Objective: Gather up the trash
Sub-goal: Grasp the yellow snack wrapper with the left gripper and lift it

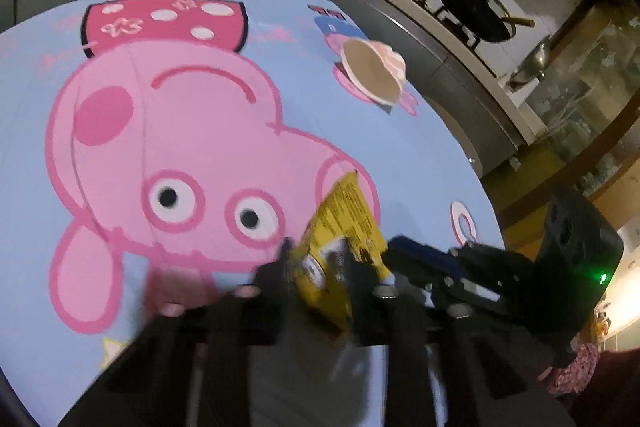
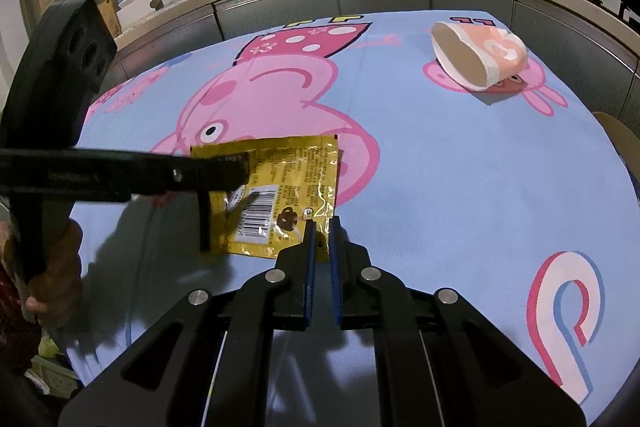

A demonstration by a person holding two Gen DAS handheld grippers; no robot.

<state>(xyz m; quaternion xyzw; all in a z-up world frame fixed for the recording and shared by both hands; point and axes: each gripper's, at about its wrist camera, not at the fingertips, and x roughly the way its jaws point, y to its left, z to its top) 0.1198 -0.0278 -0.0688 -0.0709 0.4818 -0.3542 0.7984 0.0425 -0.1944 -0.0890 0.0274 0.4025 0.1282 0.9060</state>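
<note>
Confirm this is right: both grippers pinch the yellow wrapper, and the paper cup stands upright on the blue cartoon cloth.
Not quite: the paper cup lies on its side, as the right wrist view shows. The rest holds: left gripper and right gripper pinch the yellow wrapper on the blue cartoon cloth.

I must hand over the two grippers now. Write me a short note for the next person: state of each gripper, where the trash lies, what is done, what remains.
Left gripper: shut on the yellow wrapper, at its left edge.
Right gripper: shut on the same wrapper, at its near right corner.
Paper cup: on its side at the far right of the blue cartoon tablecloth, untouched.
Done: wrapper gripped by both.
Left: lift the wrapper away and discard it, then collect the cup. No bin is in view.
</note>
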